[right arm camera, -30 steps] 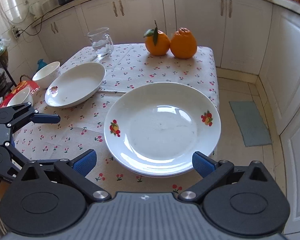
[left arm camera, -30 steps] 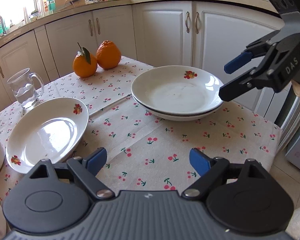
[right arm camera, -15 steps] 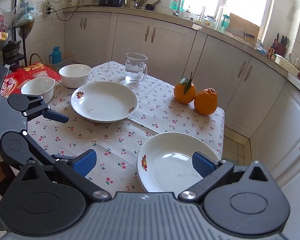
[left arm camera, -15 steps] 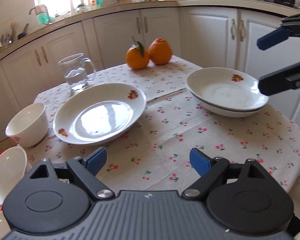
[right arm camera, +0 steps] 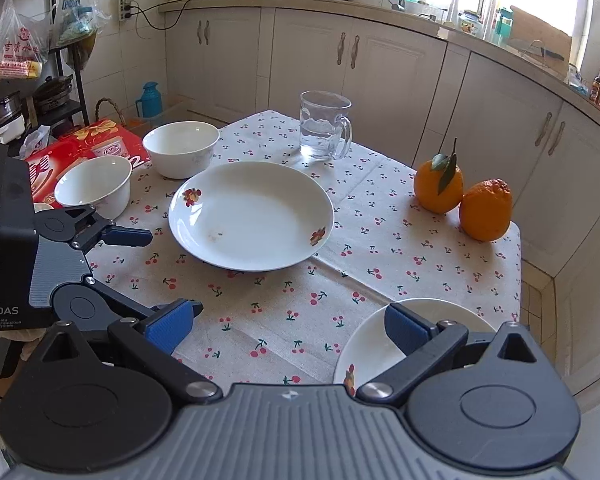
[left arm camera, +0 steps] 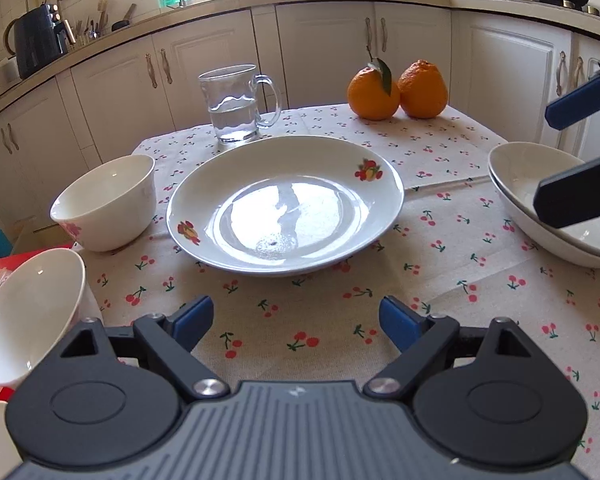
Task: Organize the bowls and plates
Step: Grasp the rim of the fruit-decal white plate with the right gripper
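Note:
A single white plate (left arm camera: pixel 284 204) with fruit prints lies mid-table; it also shows in the right wrist view (right arm camera: pixel 252 216). Two stacked plates (left arm camera: pixel 552 208) sit at the right edge, under my right gripper (right arm camera: pixel 290 326), which is open and empty. Two white bowls stand at the left, one upright (left arm camera: pixel 108 200), one nearer the table edge (left arm camera: pixel 24 312); both show in the right wrist view (right arm camera: pixel 180 148) (right arm camera: pixel 94 186). My left gripper (left arm camera: pixel 296 318) is open and empty, just short of the single plate.
A glass mug of water (left arm camera: pixel 236 104) and two oranges (left arm camera: pixel 398 90) stand at the table's far side. A red box (right arm camera: pixel 80 144) lies beside the bowls. White kitchen cabinets (left arm camera: pixel 320 52) surround the table. The cherry-print cloth (left arm camera: pixel 340 320) covers the table.
My left gripper has swung left, bringing the single plate to the centre of its view. My right gripper has pulled back from the stacked plates. Both stay open.

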A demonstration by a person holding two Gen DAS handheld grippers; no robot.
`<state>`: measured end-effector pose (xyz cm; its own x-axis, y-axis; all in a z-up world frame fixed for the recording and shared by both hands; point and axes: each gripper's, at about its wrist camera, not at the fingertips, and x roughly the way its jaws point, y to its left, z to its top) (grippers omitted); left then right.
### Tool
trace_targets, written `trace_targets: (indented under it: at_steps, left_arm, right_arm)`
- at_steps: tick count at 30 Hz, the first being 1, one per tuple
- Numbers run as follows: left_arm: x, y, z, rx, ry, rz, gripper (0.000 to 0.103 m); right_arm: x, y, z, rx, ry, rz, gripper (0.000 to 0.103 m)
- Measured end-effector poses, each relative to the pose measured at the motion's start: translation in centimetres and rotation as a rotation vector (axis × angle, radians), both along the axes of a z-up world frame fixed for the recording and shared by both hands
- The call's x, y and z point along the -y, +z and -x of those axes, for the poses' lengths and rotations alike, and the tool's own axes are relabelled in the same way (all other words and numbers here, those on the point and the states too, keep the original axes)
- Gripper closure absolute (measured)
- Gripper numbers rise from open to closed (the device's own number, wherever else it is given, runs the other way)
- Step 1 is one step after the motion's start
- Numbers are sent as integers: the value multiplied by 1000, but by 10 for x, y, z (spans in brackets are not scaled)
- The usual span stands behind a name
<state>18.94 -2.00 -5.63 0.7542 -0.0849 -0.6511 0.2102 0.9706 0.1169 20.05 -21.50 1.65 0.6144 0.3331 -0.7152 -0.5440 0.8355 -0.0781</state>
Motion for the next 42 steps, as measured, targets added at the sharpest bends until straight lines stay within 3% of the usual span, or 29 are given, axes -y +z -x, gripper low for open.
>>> trace_targets:
  at_steps: [14,32,42]
  left_arm:
    - [-10,-9,-22,-39,65,94,8]
    - [-9,-6,-33,-7,63,90,11]
    - [-8,-6,-37,-15,37,101,16]
  right_arm:
    - [-30,-25,-87,-108,153,6,0]
    - [-64,-45,-191,-239,291,-24,1]
    - [-76,-61,-230,-330,325,-61,16]
